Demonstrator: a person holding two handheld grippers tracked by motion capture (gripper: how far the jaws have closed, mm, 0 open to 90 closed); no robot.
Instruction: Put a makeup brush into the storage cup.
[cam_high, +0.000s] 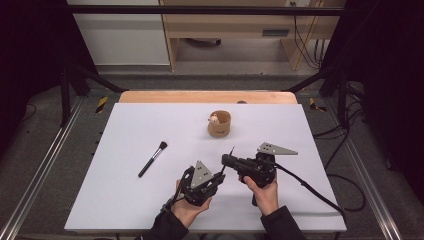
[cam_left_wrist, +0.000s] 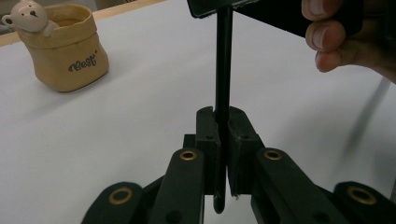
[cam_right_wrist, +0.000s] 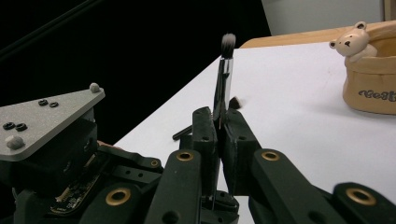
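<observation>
A slim black makeup brush (cam_high: 228, 160) stands tilted between my two grippers, its small bristle tip (cam_right_wrist: 228, 42) pointing up. My left gripper (cam_high: 220, 174) is shut on the lower end of its handle (cam_left_wrist: 223, 70). My right gripper (cam_high: 226, 160) is shut on the same brush (cam_right_wrist: 224, 70) higher up, and its jaws reach in from the top of the left gripper view. A second, larger black brush (cam_high: 153, 159) lies flat on the white table top (cam_high: 150, 125), left of both grippers. A tan cup (cam_high: 219, 124) with a small bear figure (cam_left_wrist: 30, 16) on its rim stands farther back.
The white board lies on a wooden table whose back edge (cam_high: 207, 96) shows beyond it. The left gripper's grey plate (cam_right_wrist: 44, 119) sits close beside the right gripper's jaws. A black cable (cam_high: 310, 190) trails right from the right gripper. Dark floor and metal rails (cam_high: 45, 165) flank the table.
</observation>
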